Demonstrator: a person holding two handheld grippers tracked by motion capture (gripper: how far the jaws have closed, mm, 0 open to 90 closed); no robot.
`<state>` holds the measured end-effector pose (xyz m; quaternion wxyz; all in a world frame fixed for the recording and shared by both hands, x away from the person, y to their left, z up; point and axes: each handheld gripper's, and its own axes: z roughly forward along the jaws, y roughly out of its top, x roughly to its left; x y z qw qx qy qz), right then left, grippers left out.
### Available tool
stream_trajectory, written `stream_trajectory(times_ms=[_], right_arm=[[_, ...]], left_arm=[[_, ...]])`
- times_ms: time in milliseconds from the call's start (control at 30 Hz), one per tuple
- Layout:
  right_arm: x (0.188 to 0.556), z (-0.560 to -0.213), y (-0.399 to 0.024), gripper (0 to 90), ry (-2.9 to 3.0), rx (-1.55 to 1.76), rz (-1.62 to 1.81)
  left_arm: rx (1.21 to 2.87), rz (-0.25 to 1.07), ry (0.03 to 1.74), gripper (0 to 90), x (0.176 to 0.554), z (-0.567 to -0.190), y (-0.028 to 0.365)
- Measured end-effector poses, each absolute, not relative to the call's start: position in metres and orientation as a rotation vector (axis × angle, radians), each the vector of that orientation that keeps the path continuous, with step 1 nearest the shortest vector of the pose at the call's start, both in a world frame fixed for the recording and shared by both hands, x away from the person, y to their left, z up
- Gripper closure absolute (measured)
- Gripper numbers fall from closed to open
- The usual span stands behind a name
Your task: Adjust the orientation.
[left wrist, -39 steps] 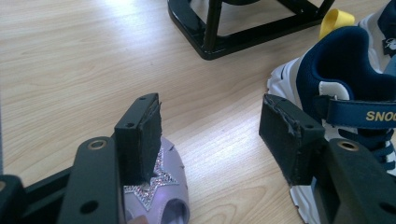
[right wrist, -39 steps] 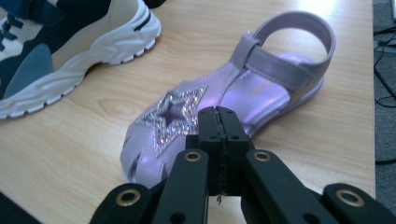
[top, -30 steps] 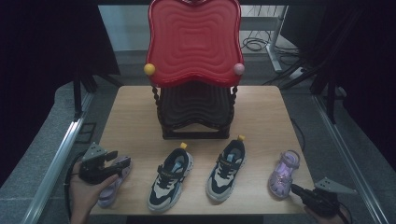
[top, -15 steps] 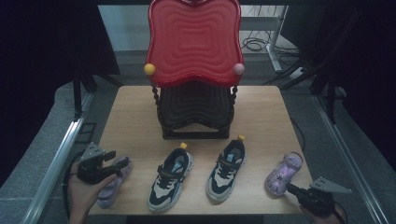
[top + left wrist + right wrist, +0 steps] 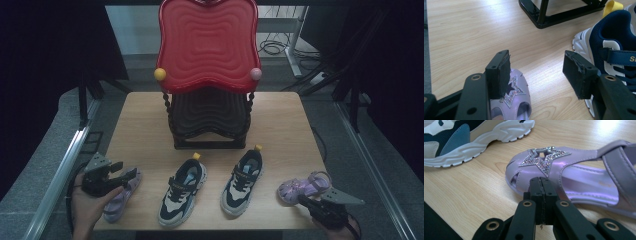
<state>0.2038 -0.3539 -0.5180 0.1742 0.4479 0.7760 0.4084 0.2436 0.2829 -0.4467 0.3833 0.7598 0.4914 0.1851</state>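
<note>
Purple sandals lie on wooden table.

The room is dim: beyond the table everything falls into near black, and the high view looks soft and grainy, low in contrast. Light comes from overhead and ahead, laying a pale sheen on the wood beyond the left tongs and a bright glare patch up and right of the right tongs. The close views are sharper; the star on the purple sandal sparkles crisply, while the black arms nearest each lens blur. Shadows under the sneaker are soft and short.
</note>
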Motion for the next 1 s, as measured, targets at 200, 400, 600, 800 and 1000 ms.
stream_trajectory(times_ms=[200, 400, 600, 800, 1000], right_arm=[[0.207, -0.52, -0.344, 89.5, 2.191, 1.258, 1.146], [0.21, -0.52, -0.33, 89.5, 2.157, 1.241, 1.09], [0.214, -0.52, -0.316, 89.5, 2.115, 1.236, 1.018], [0.22, -0.523, -0.301, 89.5, 2.089, 1.256, 0.935], [0.22, -0.522, -0.297, 89.4, 2.073, 1.277, 0.938]], left_arm=[[1.946, 0.462, 1.246, 39.0, 0.245, -0.448, 0.281], [1.935, 0.462, 1.262, 39.0, 0.245, -0.449, 0.286], [1.937, 0.462, 1.261, 39.0, 0.245, -0.449, 0.287], [1.924, 0.469, 1.271, 39.0, 0.244, -0.448, 0.291], [1.931, 0.463, 1.27, 39.0, 0.245, -0.449, 0.29]])
